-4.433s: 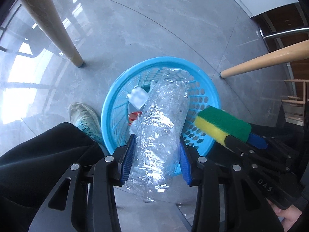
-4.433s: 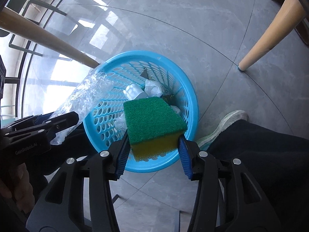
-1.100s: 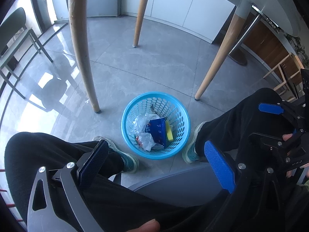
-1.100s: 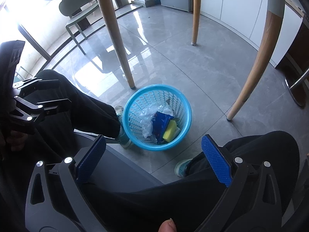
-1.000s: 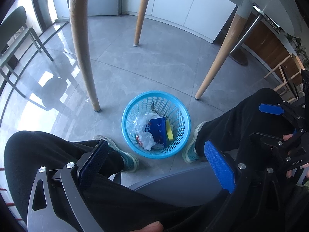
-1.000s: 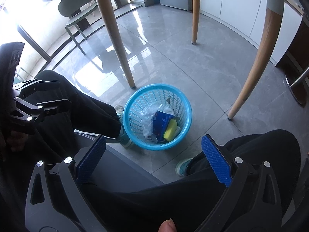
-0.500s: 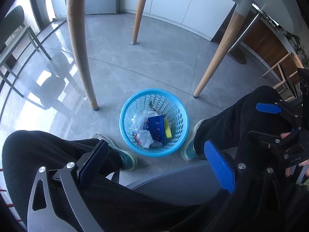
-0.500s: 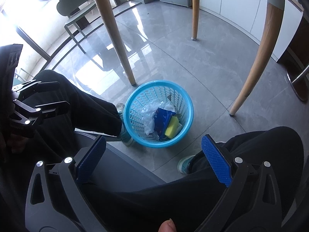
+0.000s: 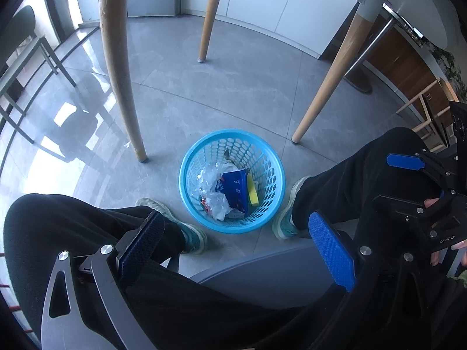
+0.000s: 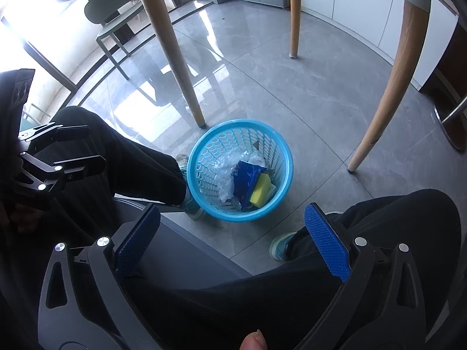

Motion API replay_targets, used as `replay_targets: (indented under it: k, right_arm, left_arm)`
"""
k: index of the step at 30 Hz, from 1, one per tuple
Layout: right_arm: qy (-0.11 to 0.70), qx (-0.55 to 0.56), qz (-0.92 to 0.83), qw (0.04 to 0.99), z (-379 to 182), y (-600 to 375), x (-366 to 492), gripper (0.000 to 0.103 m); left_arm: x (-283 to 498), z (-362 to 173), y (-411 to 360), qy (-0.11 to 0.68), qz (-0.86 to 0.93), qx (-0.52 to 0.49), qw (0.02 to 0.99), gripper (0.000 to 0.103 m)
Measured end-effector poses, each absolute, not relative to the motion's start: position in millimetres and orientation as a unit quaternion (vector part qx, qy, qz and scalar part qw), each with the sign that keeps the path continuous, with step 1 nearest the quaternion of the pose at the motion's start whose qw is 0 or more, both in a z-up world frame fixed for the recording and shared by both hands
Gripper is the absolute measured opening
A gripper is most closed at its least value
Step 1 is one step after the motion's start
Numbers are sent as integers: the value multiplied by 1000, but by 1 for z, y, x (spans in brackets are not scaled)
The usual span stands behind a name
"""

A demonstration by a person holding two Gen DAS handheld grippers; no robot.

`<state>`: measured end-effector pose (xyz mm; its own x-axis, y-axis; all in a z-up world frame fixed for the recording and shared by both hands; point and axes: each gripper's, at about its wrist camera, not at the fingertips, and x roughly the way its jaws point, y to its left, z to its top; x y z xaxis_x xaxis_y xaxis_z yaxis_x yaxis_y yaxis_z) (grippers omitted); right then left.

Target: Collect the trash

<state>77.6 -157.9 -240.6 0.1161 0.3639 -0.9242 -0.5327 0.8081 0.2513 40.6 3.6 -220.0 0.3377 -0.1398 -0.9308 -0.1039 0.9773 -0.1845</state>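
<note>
A blue plastic basket point(image 9: 274, 175) point(image 10: 284, 151) stands on the grey floor between a seated person's feet. Inside lie a crumpled clear bottle point(image 9: 208, 176) point(image 10: 226, 180), a blue wrapper point(image 9: 235, 188) point(image 10: 246, 176) and a yellow sponge point(image 9: 252, 191) point(image 10: 261, 191). My left gripper point(image 9: 236, 237) is open and holds nothing, high above the basket over the person's lap. My right gripper point(image 10: 232, 232) is open too, with nothing between its blue pads, at about the same height. Each gripper shows at the edge of the other's view: the right gripper point(image 9: 420, 175) and the left gripper point(image 10: 73, 148).
Wooden table legs point(image 9: 121, 67) point(image 9: 327, 87) point(image 10: 388, 87) stand around the basket. The person's black-trousered legs point(image 9: 73, 233) point(image 10: 379, 233) and shoes point(image 9: 289, 204) flank it. A grey chair seat edge point(image 9: 262, 271) lies below. A chair point(image 10: 116, 20) stands at the far left.
Earlier the left gripper held the clear bottle and the right the sponge over the basket; both now lie inside. Over the last second both open grippers tilted up slightly.
</note>
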Motion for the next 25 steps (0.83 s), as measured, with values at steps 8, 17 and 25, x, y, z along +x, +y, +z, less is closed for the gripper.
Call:
replay_targets:
  k: [8,17,25]
  right_arm:
    - [594,-67,301,743,-241,-160,78,94]
    - [596,-65,301,742,-242,-159,77,94]
    - [598,-64,301,741,-243,-158,77,94]
  left_arm:
    - [40,-220,4,577,-12,-111,809,97]
    - [40,-220,4,575,-14,-106,811,97]
    - [40,-223,-2,579,-17,-97,809,97]
